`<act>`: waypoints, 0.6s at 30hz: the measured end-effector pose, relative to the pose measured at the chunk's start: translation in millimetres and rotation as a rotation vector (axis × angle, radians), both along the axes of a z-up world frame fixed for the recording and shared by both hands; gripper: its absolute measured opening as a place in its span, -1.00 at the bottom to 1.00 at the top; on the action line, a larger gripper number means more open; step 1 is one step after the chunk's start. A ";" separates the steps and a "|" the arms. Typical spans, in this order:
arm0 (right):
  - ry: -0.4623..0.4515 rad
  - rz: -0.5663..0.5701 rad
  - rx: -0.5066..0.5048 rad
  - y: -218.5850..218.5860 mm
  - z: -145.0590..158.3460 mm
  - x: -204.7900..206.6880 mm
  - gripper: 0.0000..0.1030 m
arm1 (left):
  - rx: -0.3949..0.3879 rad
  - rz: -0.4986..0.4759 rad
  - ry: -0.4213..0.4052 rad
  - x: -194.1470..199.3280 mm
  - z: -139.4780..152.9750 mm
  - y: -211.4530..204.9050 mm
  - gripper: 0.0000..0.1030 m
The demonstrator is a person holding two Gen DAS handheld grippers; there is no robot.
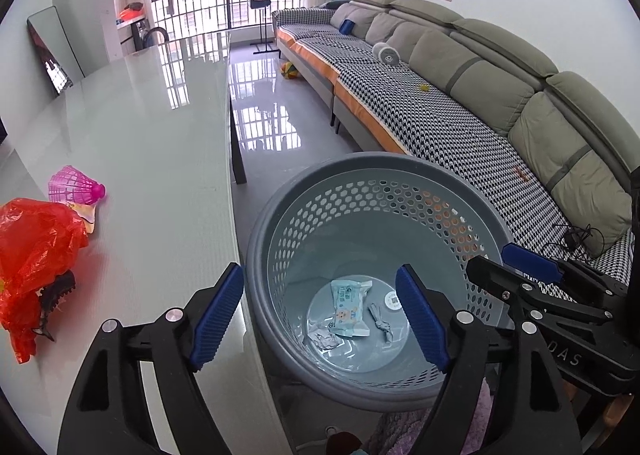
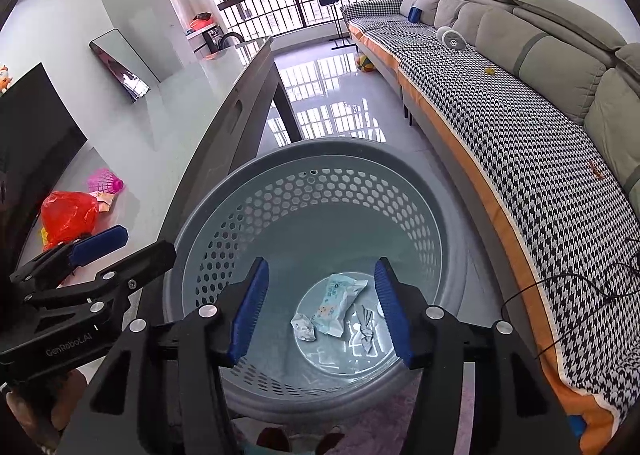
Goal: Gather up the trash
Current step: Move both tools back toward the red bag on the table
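A grey perforated trash basket (image 1: 256,239) (image 2: 192,223) stands on the floor beside the glass table. In it lie a pale blue wipes packet (image 1: 349,309) (image 2: 338,303), a crumpled white paper (image 2: 303,327) and a twisted grey wrapper (image 1: 380,322) (image 2: 365,325). My left gripper (image 1: 320,317) is open and empty over the basket's left rim. My right gripper (image 2: 322,311) is open and empty above the basket. On the table lie a red plastic bag (image 1: 36,251) (image 2: 68,217), a pink shuttlecock (image 1: 76,186) (image 2: 105,181), a snack wrapper (image 1: 87,217) and a black hair clip (image 1: 56,289).
The glass table (image 1: 152,143) runs along the left, its edge touching the basket. A long grey sofa (image 1: 460,95) with a houndstooth cover stands on the right, with a black cable (image 1: 576,237) on it. Tiled floor (image 1: 264,115) lies between them. A dark TV screen (image 2: 28,135) is at far left.
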State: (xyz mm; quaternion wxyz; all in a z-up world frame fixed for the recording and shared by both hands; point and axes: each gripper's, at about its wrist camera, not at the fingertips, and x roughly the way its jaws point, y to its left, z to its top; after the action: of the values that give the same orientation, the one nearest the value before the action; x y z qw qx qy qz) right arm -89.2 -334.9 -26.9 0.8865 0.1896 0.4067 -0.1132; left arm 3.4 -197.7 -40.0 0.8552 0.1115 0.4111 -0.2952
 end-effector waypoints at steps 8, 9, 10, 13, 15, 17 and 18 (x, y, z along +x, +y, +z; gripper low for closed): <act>-0.025 0.022 -0.015 13.8 9.1 -5.5 0.17 | -0.023 0.025 -0.021 -5.1 9.0 17.3 0.53; -0.028 0.025 -0.016 16.1 10.2 -5.8 0.19 | -0.026 0.029 -0.025 -6.3 10.0 20.2 0.53; -0.030 0.028 -0.018 18.9 11.4 -6.4 0.19 | -0.028 0.034 -0.029 -7.3 11.1 23.4 0.53; -0.038 0.041 -0.024 26.2 15.3 -8.2 0.19 | -0.036 0.047 -0.037 -10.8 15.2 32.6 0.53; -0.045 0.050 -0.030 33.0 18.6 -9.4 0.19 | -0.043 0.054 -0.044 -13.0 18.1 39.1 0.53; -0.053 0.059 -0.035 39.5 21.6 -10.7 0.23 | -0.051 0.063 -0.053 -14.8 21.6 47.8 0.53; -0.057 0.064 -0.037 43.4 23.1 -11.2 0.26 | -0.054 0.069 -0.057 -15.9 23.3 51.7 0.53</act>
State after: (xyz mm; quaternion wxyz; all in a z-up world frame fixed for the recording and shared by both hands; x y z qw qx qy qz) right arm -100.4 -291.4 -3.9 0.9043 0.1631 0.3848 -0.0868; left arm -12.5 -146.0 -16.7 0.8790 0.0826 0.3818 -0.2734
